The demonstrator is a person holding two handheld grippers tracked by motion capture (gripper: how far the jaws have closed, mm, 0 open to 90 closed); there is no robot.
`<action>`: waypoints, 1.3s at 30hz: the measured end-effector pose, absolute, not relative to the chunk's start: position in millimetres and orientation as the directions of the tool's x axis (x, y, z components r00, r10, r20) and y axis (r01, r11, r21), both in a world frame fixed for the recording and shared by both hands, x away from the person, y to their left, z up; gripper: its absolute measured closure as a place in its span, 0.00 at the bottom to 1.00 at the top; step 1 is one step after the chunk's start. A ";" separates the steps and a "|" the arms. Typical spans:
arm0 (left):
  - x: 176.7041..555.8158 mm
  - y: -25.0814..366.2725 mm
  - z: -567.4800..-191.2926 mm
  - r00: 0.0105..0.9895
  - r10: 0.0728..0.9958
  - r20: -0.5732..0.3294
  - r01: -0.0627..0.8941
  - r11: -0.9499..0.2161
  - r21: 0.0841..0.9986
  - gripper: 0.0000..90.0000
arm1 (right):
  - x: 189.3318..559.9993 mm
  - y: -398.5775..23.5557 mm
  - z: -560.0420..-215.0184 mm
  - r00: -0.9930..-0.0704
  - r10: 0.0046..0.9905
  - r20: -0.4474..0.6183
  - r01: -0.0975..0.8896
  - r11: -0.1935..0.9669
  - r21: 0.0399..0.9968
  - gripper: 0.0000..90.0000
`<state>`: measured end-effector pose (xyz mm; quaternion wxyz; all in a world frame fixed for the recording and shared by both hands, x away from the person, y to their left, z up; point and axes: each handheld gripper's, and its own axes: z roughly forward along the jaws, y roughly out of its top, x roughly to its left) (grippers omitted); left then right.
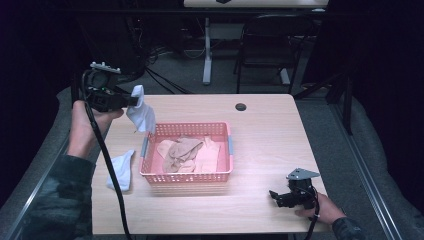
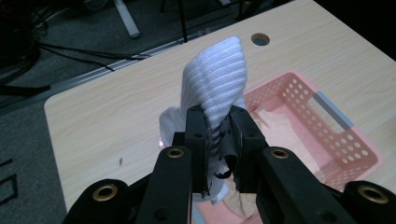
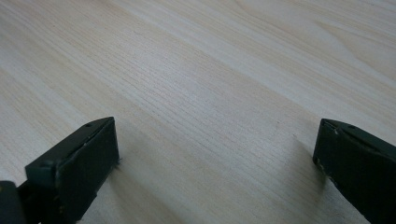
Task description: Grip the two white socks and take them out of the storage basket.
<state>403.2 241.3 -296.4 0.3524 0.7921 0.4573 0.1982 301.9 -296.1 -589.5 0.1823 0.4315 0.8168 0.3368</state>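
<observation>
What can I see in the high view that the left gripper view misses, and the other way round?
The high view alone takes in a second white sock lying flat on the table left of the basket, and the right gripper, open, low near the table's front right. The left gripper view alone reveals the ribbed knit of the held white sock pinched between the black jaws. Both share the left gripper, that sock, the pink basket and the tan cloths inside.

Lab | dark curtains [image 1: 30,45] | floor cables [image 1: 165,80] | folding chair [image 1: 272,45]
</observation>
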 end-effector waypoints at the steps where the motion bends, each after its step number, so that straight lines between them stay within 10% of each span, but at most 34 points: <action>1: 402.1 244.3 -294.8 0.494 0.869 -0.009 0.584 -0.324 0.744 0.88 | 301.9 -296.1 -589.6 -0.561 0.828 -0.007 0.581 0.400 0.708 0.00; 18: 391.5 294.2 -298.4 0.394 0.919 0.005 0.621 -0.270 0.735 0.88 | 302.1 -296.4 -589.4 -0.563 0.826 -0.012 0.580 0.405 0.707 0.00; 39: 408.5 327.0 -410.2 0.317 0.940 -0.126 0.776 -0.181 0.604 0.88 | 302.0 -296.2 -589.3 -0.563 0.826 -0.009 0.581 0.403 0.707 0.00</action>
